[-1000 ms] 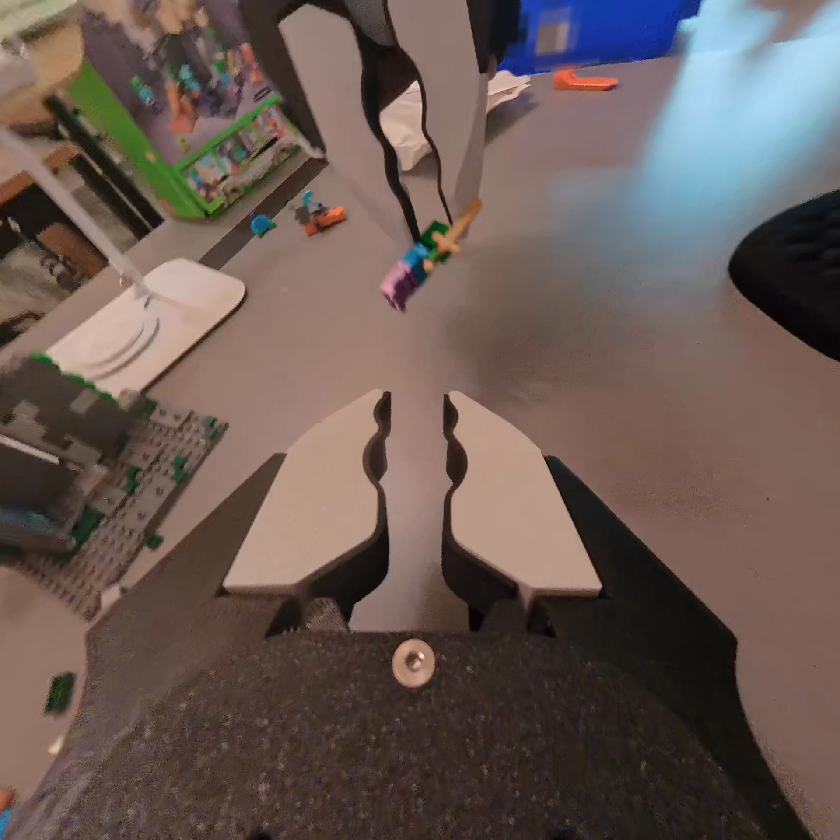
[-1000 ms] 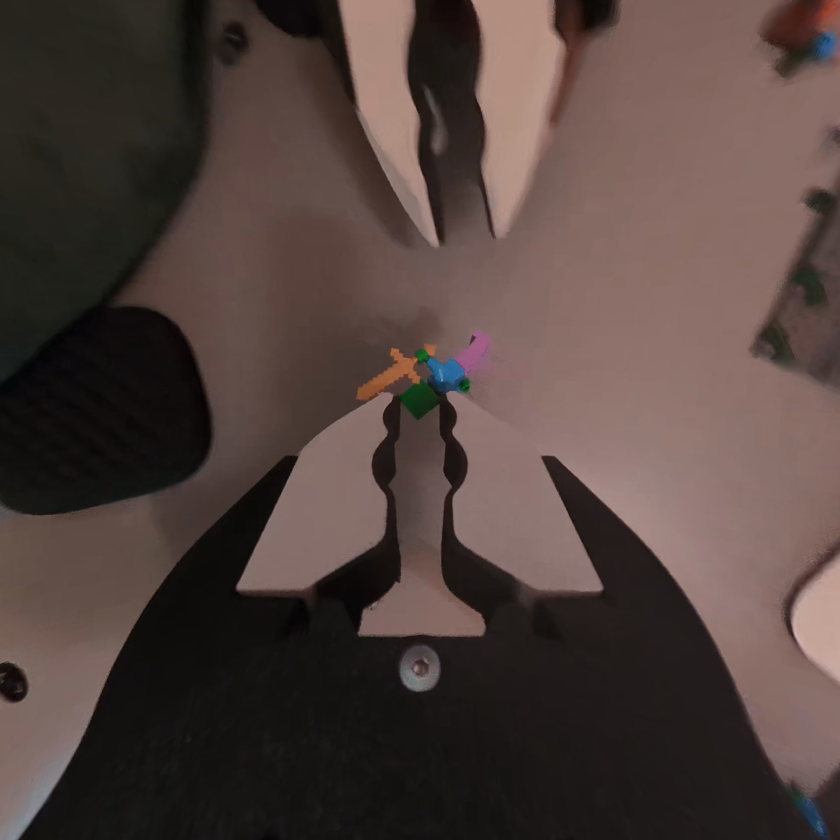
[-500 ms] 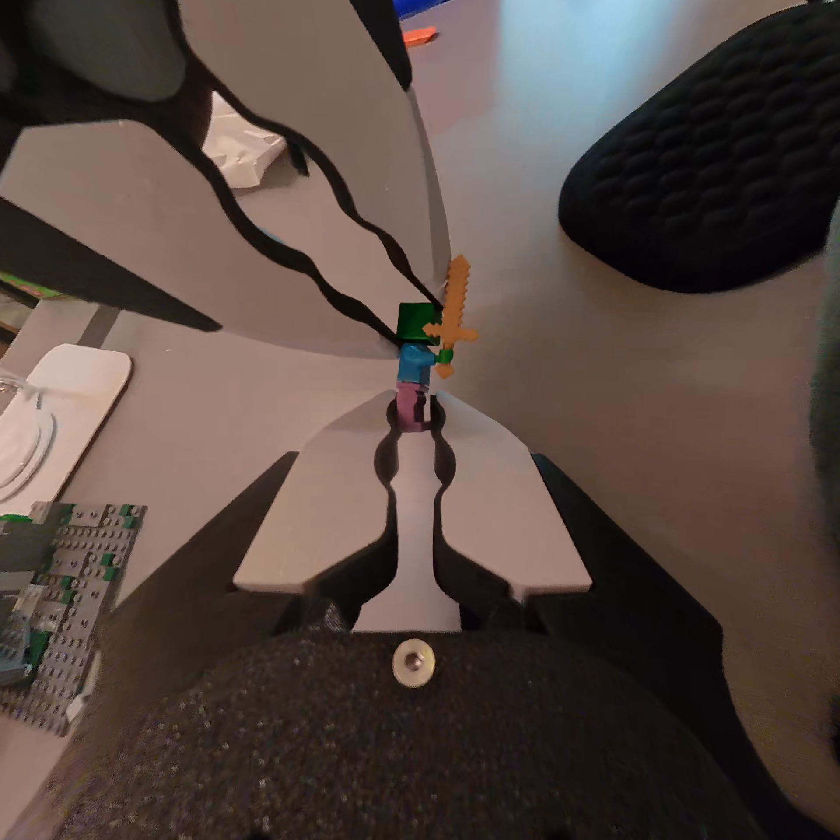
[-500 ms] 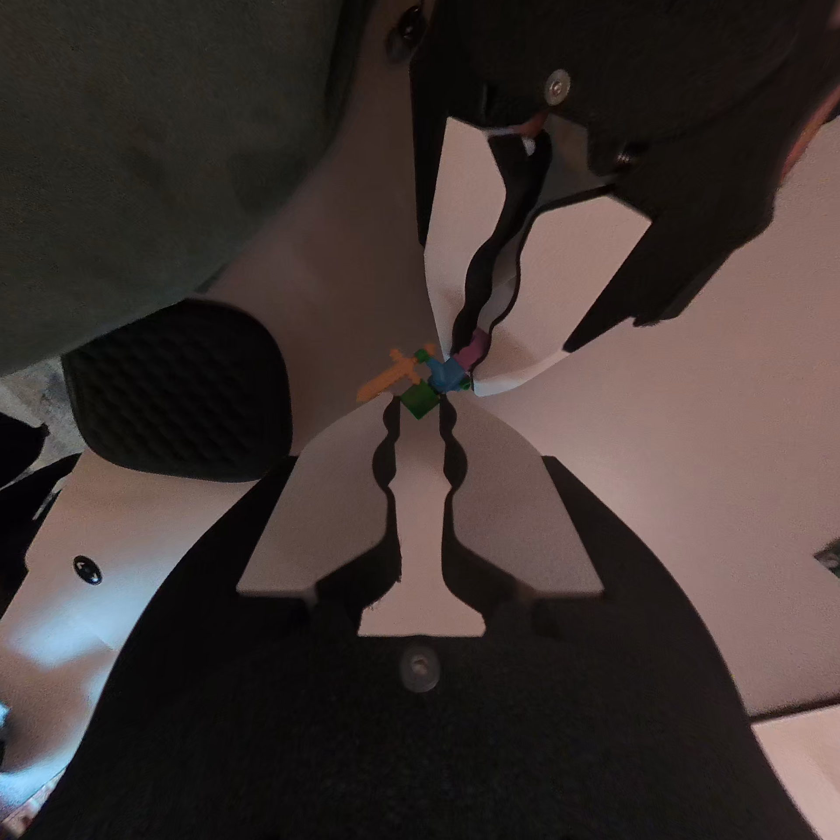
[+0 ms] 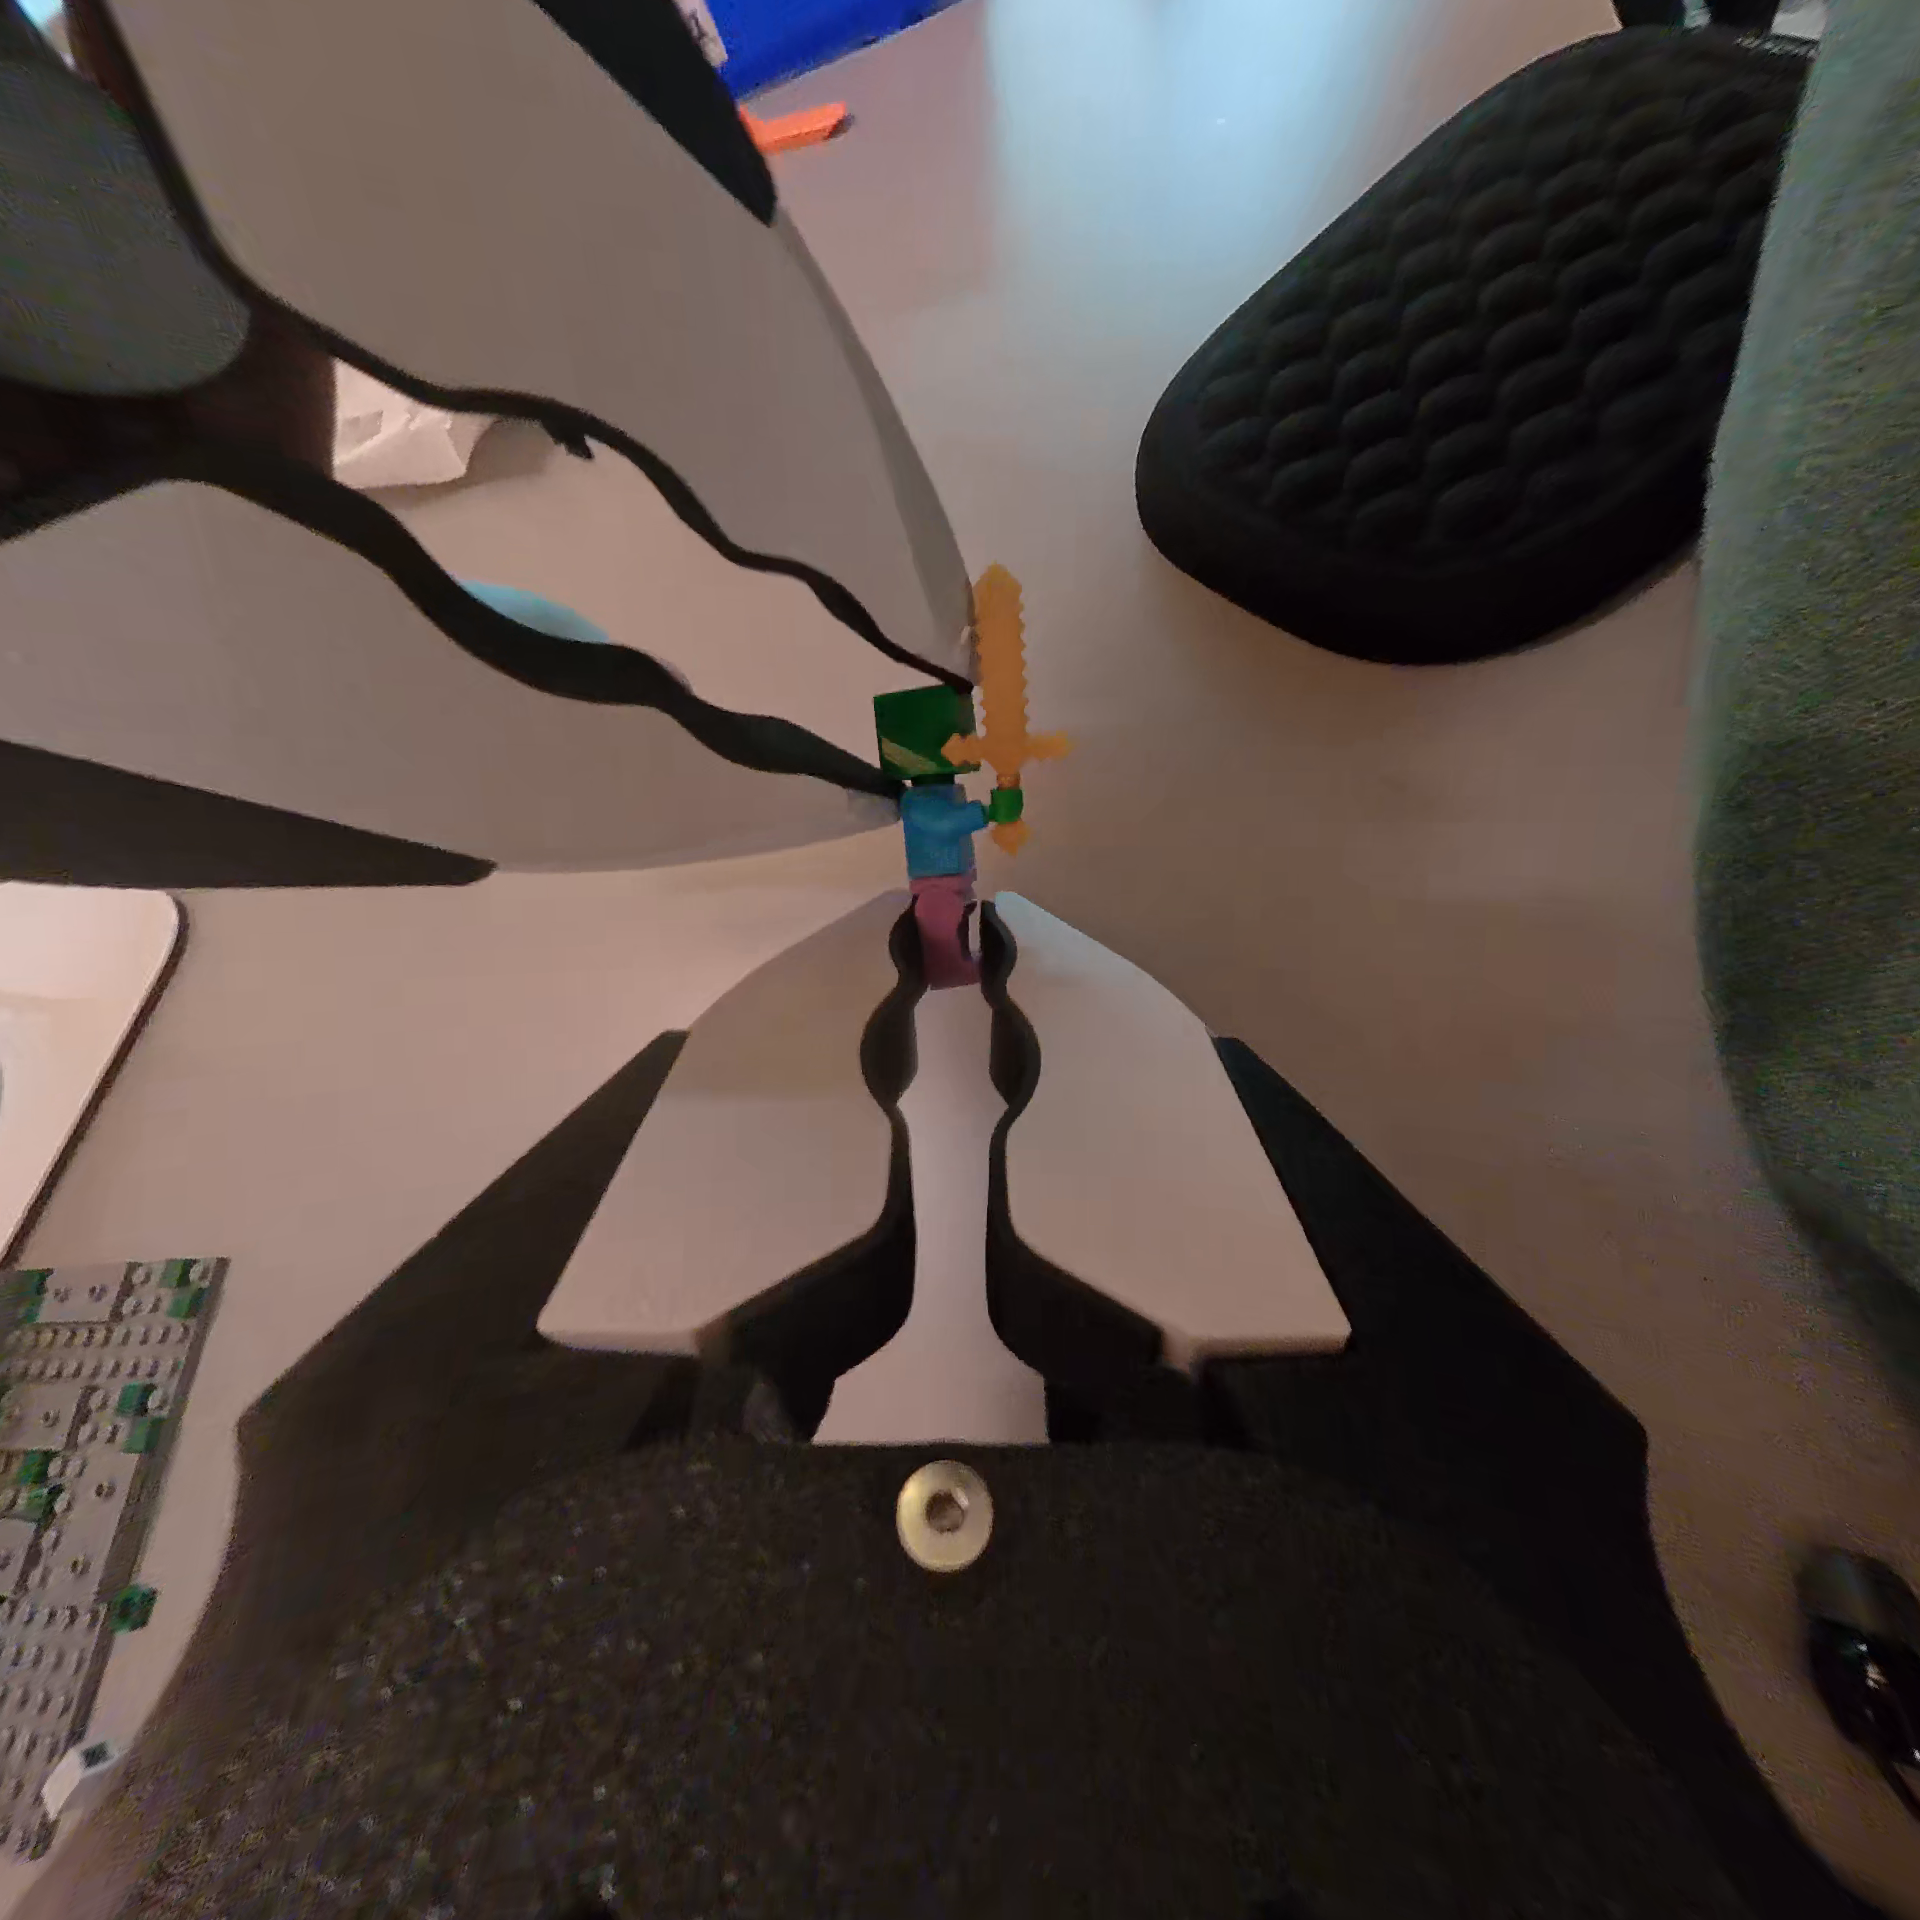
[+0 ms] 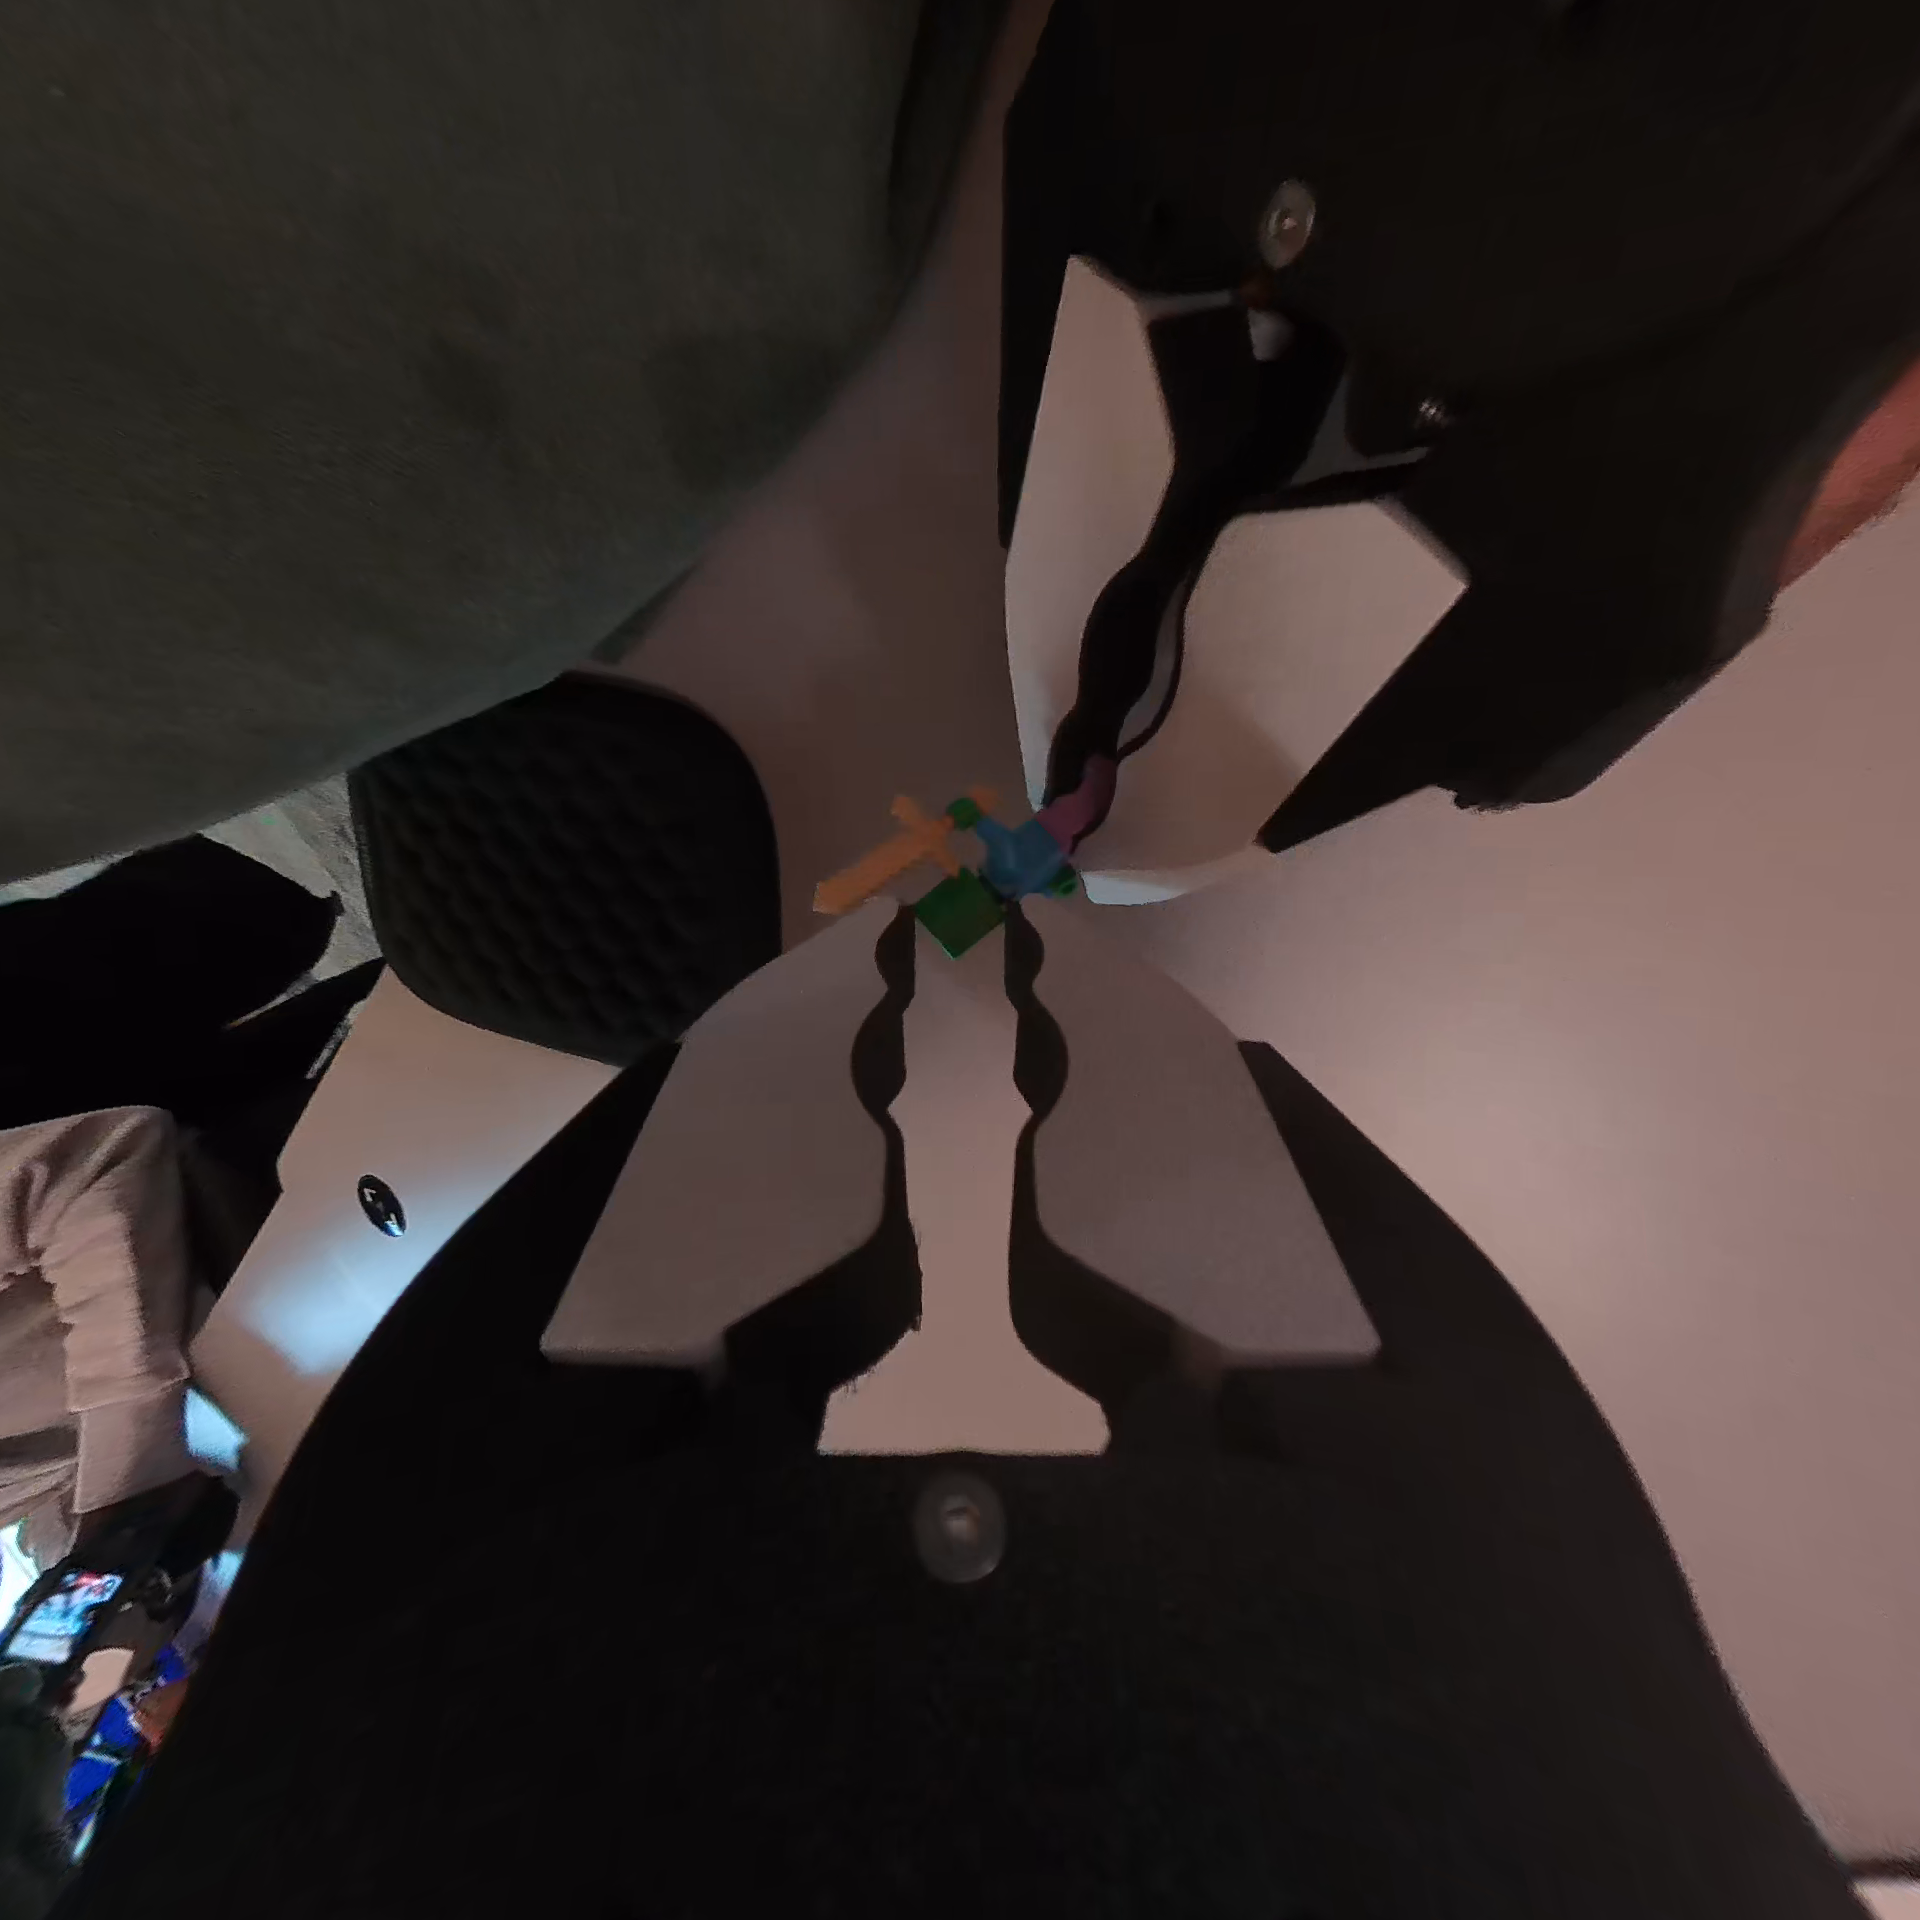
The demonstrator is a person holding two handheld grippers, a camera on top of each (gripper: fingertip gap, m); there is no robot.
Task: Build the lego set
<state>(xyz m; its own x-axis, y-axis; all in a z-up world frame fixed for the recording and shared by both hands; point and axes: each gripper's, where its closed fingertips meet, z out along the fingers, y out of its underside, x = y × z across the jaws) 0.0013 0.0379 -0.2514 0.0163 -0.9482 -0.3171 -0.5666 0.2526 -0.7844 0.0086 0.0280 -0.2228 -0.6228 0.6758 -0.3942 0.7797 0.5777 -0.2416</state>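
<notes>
A small minifigure (image 5: 940, 821) has a green head, blue torso, purple legs and an orange sword (image 5: 1003, 696). It is held in the air between both grippers. My left gripper (image 5: 943, 920) is shut on its purple legs. My right gripper (image 6: 958, 920) is shut on its green head (image 6: 961, 909). In the left wrist view the right gripper (image 5: 920, 743) comes in from the upper left. In the right wrist view the left gripper (image 6: 1070, 805) comes in from the upper right, and the figure (image 6: 1023, 847) lies tilted between the two.
A black padded cushion (image 5: 1455, 343) lies to the right, beside the person's grey-green clothing (image 5: 1829, 675). A grey studded baseplate (image 5: 94, 1455) sits at the lower left, with a white flat base (image 5: 62, 1029) behind it. An orange piece (image 5: 800, 125) lies far back. Only a small space, under 4 cm, lies between the two pairs of fingers. The grey studded baseplate (image 5: 94, 1455) sits 25 cm or so from the ends of my left fingers.
One second ago my left gripper was open and away from the figure held by the right. It has since come up and shut on the purple legs; both grippers now hold it.
</notes>
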